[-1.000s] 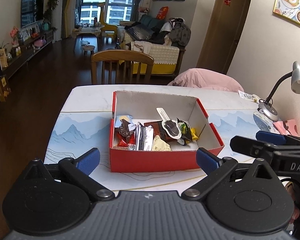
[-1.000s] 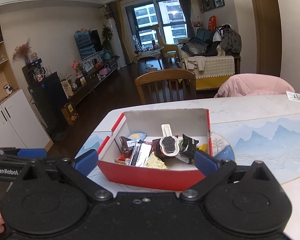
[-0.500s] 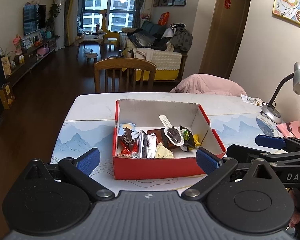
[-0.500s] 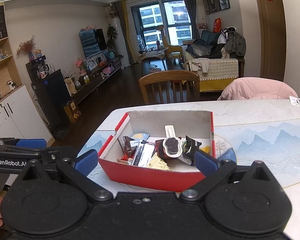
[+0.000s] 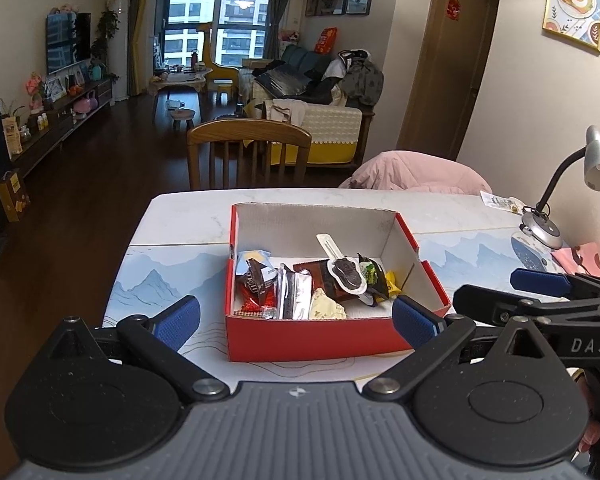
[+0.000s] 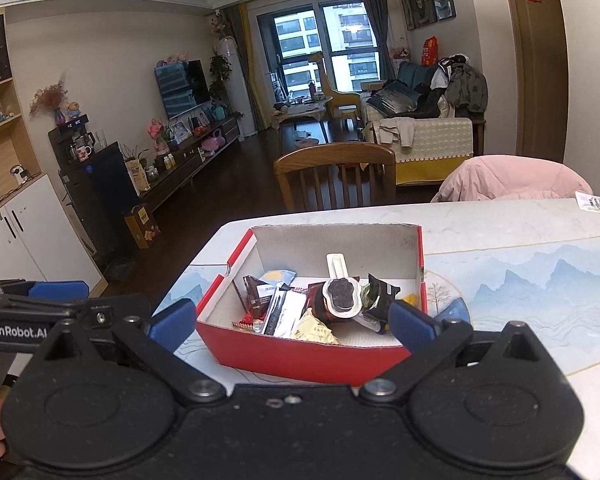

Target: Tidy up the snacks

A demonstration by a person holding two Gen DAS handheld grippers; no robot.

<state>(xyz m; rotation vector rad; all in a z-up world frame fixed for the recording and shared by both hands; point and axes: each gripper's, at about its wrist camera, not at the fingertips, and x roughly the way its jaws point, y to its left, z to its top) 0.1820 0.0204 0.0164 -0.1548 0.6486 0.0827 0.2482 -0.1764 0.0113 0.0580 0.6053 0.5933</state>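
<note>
Since both claws hang empty w/ fingers spread wide — left claw (image 5: 296,316), right claw (image 6: 292,322) — you look nearly done. The snacks (image 5: 312,284) sit heaped in the red box (image 5: 320,340) near the surface's (image 5: 188,220) front-left corner; no loose snack shows outside it. Left, if anything — tidying the pile.
</note>
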